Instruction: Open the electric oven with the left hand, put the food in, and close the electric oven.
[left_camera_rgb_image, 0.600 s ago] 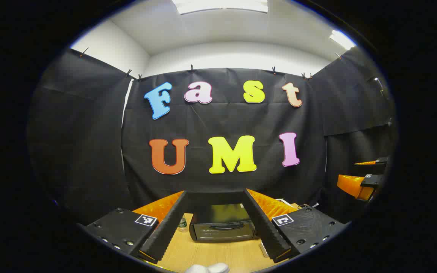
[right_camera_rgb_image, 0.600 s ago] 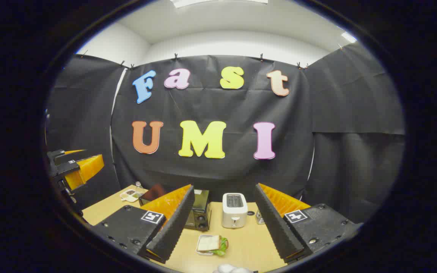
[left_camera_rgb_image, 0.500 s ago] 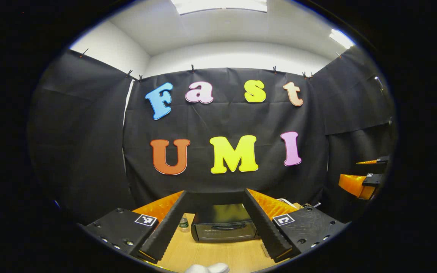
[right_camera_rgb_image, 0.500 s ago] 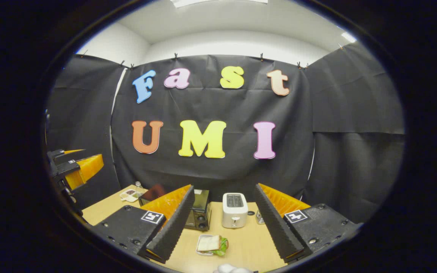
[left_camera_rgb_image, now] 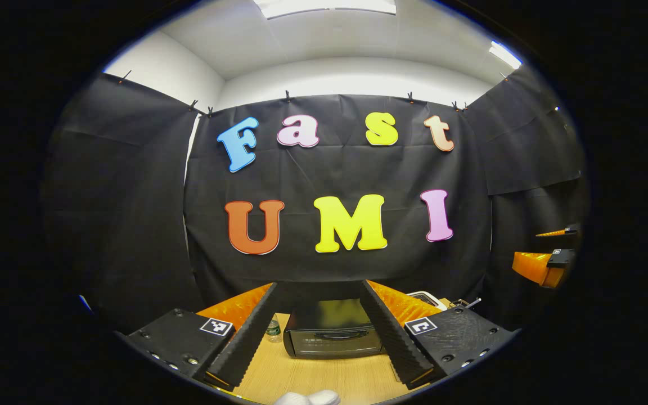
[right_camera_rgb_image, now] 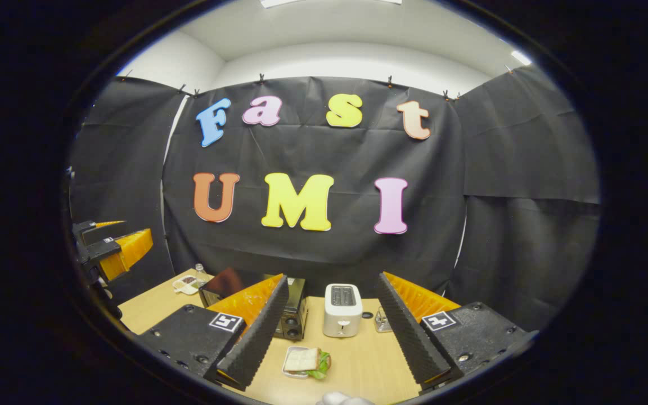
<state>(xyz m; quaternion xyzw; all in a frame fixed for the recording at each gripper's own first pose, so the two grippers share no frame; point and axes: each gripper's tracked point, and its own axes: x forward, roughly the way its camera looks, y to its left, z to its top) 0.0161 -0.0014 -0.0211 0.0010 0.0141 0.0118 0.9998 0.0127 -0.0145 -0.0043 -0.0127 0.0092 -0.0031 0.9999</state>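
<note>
Both grippers hang high above the pale wooden table (right_camera_rgb_image: 358, 360), nothing touched yet. The left gripper (left_camera_rgb_image: 319, 368) has its jaws spread wide and empty, lined up on the black electric oven with the glass door (left_camera_rgb_image: 332, 336), door shut, well ahead. The right gripper (right_camera_rgb_image: 328, 368) gapes empty too, over the sandwich with green lettuce on a small white plate (right_camera_rgb_image: 306, 360), which sits in front of the oven's control side. The risk, as I judge it: coming in skewed, the left fingers slip off the door handle or shove the oven back. Watch that plate as well, the dropping door might clip it. A white two-slot toaster (right_camera_rgb_image: 342, 310) stands just right of the oven, a small plastic bottle (left_camera_rgb_image: 272, 331) on its far side
</note>
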